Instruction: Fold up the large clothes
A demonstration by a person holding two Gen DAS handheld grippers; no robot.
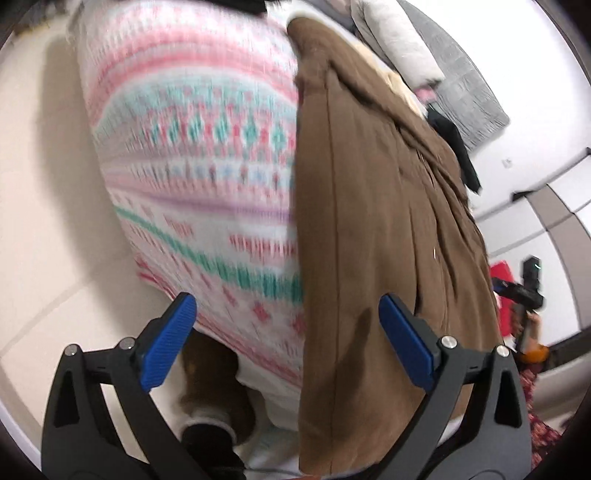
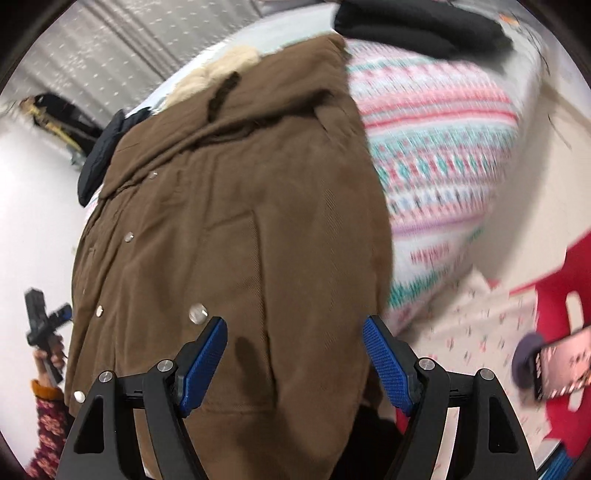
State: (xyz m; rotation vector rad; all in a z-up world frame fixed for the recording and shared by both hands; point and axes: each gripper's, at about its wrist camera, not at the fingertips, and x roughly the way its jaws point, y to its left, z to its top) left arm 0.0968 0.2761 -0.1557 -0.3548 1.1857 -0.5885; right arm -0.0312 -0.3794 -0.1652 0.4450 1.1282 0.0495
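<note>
A bed with a patterned cover point(image 1: 192, 155) in pink, white and teal stripes carries the clothes; a brown coat point(image 2: 236, 229) lies spread on it; at the far end lie a black garment point(image 2: 417, 26) and a grey quilted piece point(image 1: 465, 85).

Between the left gripper's point(image 1: 288, 314) blue pads lay a plain brown coat point(image 1: 369, 221) with a darker blotch, and left of it a blanket point(image 1: 192, 147) banded in pink, white and teal. Beyond the right gripper point(image 2: 293, 338), cream fur point(image 2: 218, 70) edged the coat; right sat something red point(image 2: 561, 295).
</note>
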